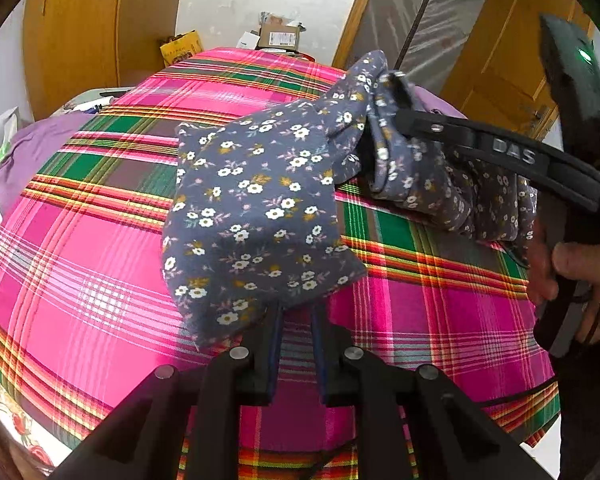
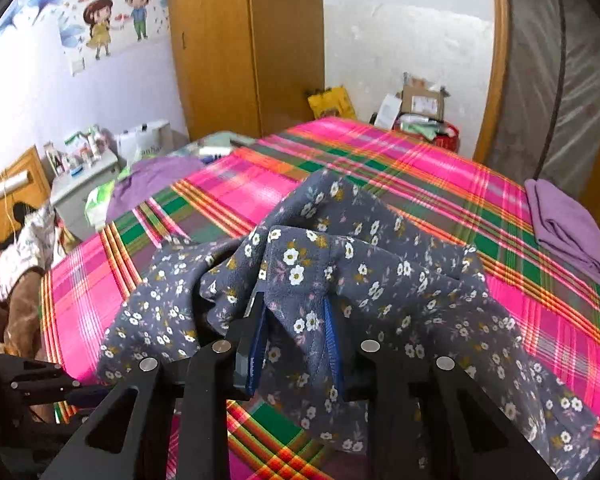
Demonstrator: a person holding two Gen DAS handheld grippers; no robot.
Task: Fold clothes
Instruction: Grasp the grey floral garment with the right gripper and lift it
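Both grippers pinch the floral garment (image 1: 256,216) above the plaid bedspread (image 1: 80,280): left gripper (image 1: 294,320), right gripper (image 2: 296,320). I'd pull edges taut before lowering.

White raised letters "DAS" on the black arm of the right gripper (image 1: 384,128).
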